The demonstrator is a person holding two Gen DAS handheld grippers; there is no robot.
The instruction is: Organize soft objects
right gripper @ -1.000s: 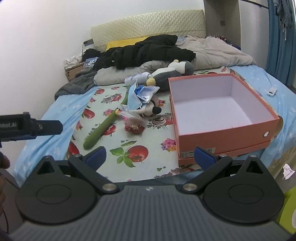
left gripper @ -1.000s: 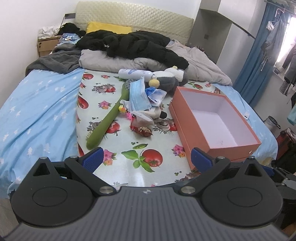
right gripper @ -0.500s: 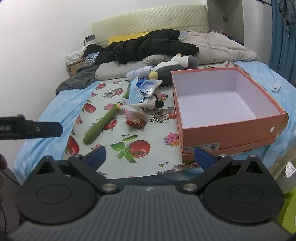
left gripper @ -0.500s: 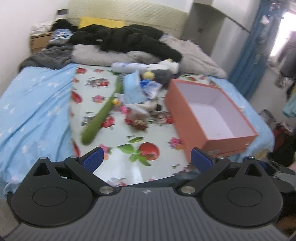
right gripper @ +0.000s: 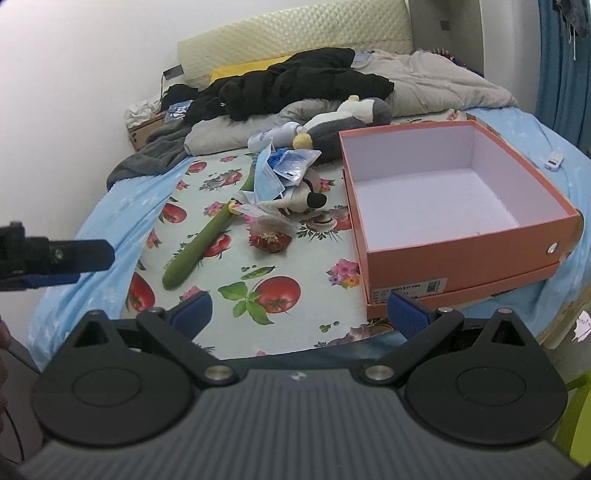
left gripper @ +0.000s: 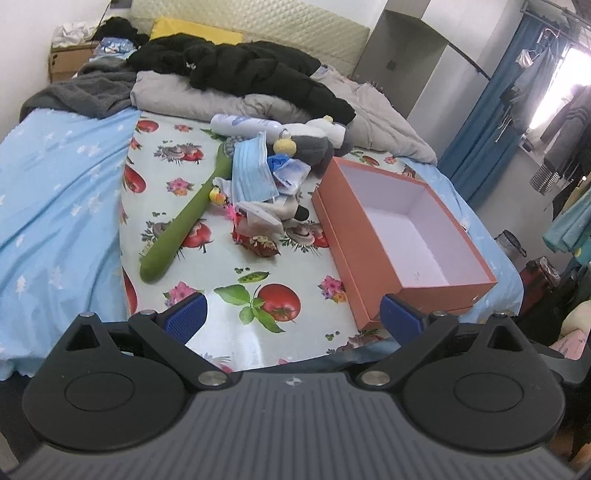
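Observation:
An empty orange box (left gripper: 402, 236) (right gripper: 454, 206) sits on the right of a fruit-print cloth on the bed. Left of it lies a heap of soft things: a long green plush (left gripper: 184, 218) (right gripper: 201, 243), a blue face mask (left gripper: 251, 173) (right gripper: 267, 179), a grey penguin toy (left gripper: 314, 146) (right gripper: 340, 122), a small white dog toy (right gripper: 306, 195) and a red crinkled pouch (left gripper: 260, 245) (right gripper: 269, 240). My left gripper (left gripper: 291, 319) hovers open over the cloth's near edge, holding nothing. My right gripper (right gripper: 299, 312) is open too, near the box's front corner. The left gripper's fingers (right gripper: 74, 254) show at that view's left edge.
Black and grey clothes (left gripper: 236, 70) pile up at the head of the bed before a yellow pillow (left gripper: 195, 29). A white bottle (left gripper: 240, 123) lies behind the heap. Blue sheet (left gripper: 55, 192) covers the left side. Blue curtains (left gripper: 480, 122) and hanging clothes stand at the right.
Both grippers have moved closer to the bed, so the heap and box look larger. The left view swung and settled. Nothing on the bed has shifted, and both jaws stay open.

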